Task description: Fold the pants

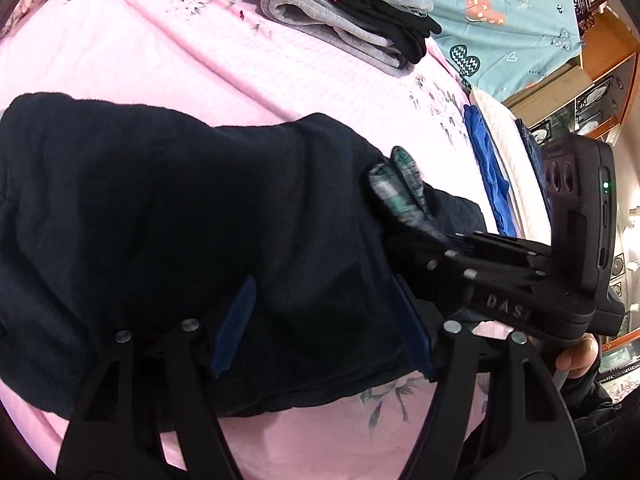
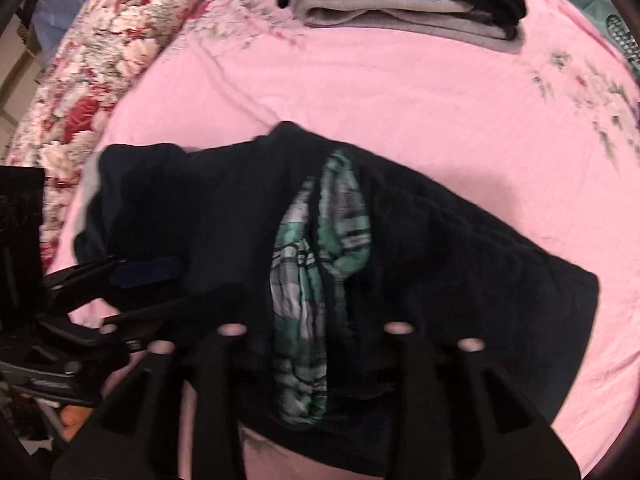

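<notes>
The big pink bed sheet (image 2: 400,92) with small flower prints fills both views, and the dark pants (image 1: 180,220) lie bunched in a heap on it, close to both tools. Only the right wrist view shows the red and white flowered quilt (image 2: 100,64) on the far left, and how the green checked lining (image 2: 312,280) runs down the middle of the pants. Only the left wrist view shows the light blue blanket (image 1: 504,20) with hearts on the far right, the blue cloth (image 1: 488,168) at the bed's right edge, the wooden shelves (image 1: 600,80) of the room behind it, and a hand (image 1: 576,356) on a handle. Both views show a pile of folded clothes (image 1: 360,12), grey and black, at the far side of the bed. The left gripper (image 1: 324,320) sits wide over the near edge of the pants, with its blue fingers (image 1: 236,328) spread apart and pressing on the cloth. The right gripper (image 2: 316,332) is right over the pants and the checked lining. Its arms look spread, but the tips are lost in the dark cloth, so I cannot tell if it is pinching anything.
</notes>
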{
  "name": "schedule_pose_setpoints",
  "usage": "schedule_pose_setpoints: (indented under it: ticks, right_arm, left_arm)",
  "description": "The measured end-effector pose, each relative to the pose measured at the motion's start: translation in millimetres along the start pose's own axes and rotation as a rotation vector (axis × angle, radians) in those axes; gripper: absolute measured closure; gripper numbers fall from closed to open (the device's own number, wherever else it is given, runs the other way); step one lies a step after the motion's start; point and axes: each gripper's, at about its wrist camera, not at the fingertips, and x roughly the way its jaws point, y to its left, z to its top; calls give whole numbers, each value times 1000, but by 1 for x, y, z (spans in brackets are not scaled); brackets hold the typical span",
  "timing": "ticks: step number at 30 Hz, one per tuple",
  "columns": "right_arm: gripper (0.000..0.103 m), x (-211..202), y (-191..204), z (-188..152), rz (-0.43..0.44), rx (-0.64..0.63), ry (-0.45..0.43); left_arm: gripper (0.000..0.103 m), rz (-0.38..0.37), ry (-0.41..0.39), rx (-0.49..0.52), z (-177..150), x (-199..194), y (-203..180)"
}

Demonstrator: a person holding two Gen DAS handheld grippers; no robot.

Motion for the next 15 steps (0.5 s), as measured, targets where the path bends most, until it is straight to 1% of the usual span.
schedule_pose_setpoints:
  ticks: [3,5,7,8,9,10,11,12,13,15]
  right_arm:
    - [48,-18,4,-4,23,-7,8]
    - [48,-39,3,-9,56,2,-36]
    - [48,-53,0,-12,21,11,-86]
    - [49,-58,-5,-11,-38,24,-121]
    - [53,-59,-9,-10,-85,34,-146]
    - [80,-55,-12,-8,-132,37,-166]
    - [102,-50,-14,-7,-131,31,-158]
    - [102,-41,-15,-6,-107,27,-132]
    - [102,-29,-14,-5,-51,24,-89]
    - [102,-9,-7,-8,-15,-4,-36]
  left_arm:
    - [32,-2,-5,6,0,0,-1]
    - [32,-4,-6,6,1,0,0]
    - [32,-7,-6,4,1,0,0]
    - [32,-8,-6,3,1,0,1]
    - [32,-10,-6,1,1,0,1]
    - [32,-12,-6,-1,1,0,1]
    - [32,-14,-6,-4,1,0,2]
    - [32,-19,-6,-9,2,0,3]
    - [32,-22,-6,-12,2,0,3]
    - [32,-28,-6,-19,2,-1,5]
